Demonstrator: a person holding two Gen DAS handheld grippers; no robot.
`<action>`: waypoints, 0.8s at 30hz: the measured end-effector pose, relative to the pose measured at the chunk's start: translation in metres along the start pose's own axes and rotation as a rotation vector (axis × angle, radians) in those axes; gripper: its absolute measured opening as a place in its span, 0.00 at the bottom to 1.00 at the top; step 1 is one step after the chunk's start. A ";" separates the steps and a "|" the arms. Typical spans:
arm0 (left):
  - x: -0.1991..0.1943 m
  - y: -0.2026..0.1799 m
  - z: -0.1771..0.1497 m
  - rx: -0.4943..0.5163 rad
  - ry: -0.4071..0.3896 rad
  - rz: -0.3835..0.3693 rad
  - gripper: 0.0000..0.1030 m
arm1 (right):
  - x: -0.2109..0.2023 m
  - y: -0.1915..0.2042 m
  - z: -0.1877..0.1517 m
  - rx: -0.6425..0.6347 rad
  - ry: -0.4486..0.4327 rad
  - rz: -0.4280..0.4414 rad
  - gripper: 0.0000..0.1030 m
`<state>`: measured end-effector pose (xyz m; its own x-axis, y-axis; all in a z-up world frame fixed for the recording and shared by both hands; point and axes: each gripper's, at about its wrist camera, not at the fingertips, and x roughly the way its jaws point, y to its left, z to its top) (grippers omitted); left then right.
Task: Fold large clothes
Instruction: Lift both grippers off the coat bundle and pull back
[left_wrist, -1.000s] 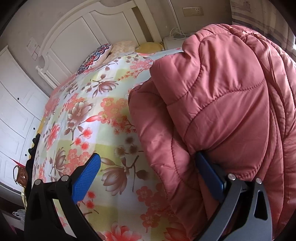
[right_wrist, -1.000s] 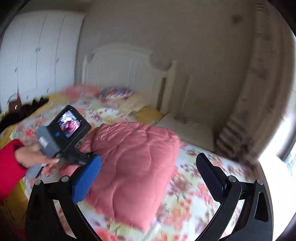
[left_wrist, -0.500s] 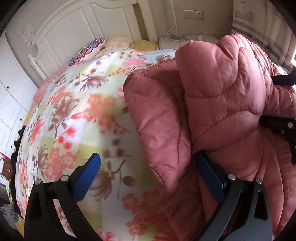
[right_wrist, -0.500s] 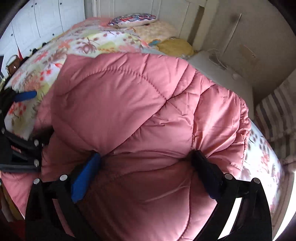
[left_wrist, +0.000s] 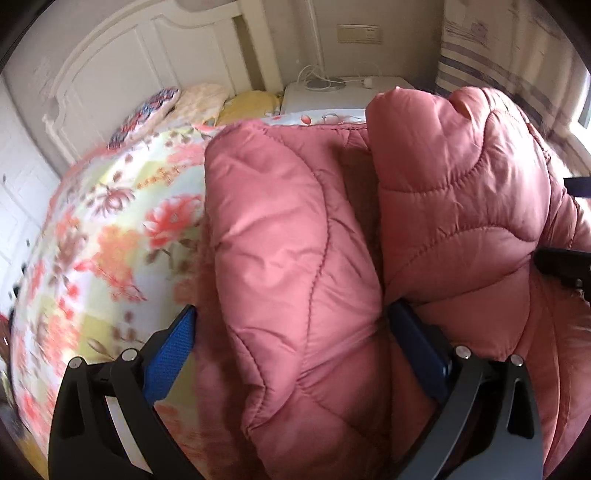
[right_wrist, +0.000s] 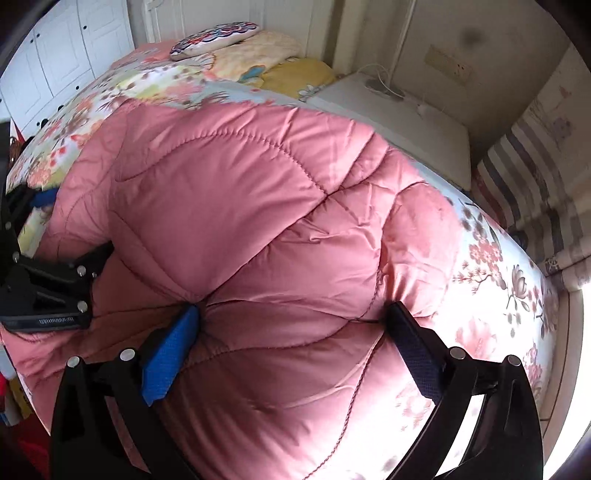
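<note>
We saw the pink quilted coat (right_wrist: 258, 206) bunched on the floral bed (left_wrist: 110, 240). Both the left tongs (left_wrist: 291, 336) and right tongs (right_wrist: 295, 328) stood wide apart, padding bulging between their fingers.

Bed (right_wrist: 491, 280) w/ floral cover in red, orange, pale yellow and white. Pink quilted coat (right_wrist: 258, 221) lies on it in puffy folds, taking up most of the near half; floral cover shows to its left & right. At the head end by the white headboard (left_wrist: 122, 70): patterned cushion (right_wrist: 214, 38), cream pillow (right_wrist: 255, 51), yellow pillow (right_wrist: 299, 75), side by side.
</note>
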<state>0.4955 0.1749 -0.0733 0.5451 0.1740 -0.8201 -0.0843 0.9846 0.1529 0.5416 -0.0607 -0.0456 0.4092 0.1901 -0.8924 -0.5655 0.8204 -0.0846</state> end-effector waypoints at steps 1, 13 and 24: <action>0.000 -0.001 0.000 -0.012 -0.004 0.003 0.98 | 0.001 -0.005 0.003 -0.001 -0.008 -0.001 0.92; -0.009 0.054 -0.025 -0.058 -0.003 -0.131 0.98 | -0.058 0.080 -0.001 -0.078 -0.211 -0.085 0.96; -0.059 0.111 -0.041 -0.156 -0.122 -0.029 0.98 | -0.040 0.159 -0.019 -0.231 -0.150 -0.178 0.95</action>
<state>0.4201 0.2748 -0.0305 0.6451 0.1519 -0.7489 -0.1904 0.9811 0.0350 0.4215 0.0517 -0.0320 0.6074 0.1464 -0.7808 -0.6162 0.7071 -0.3468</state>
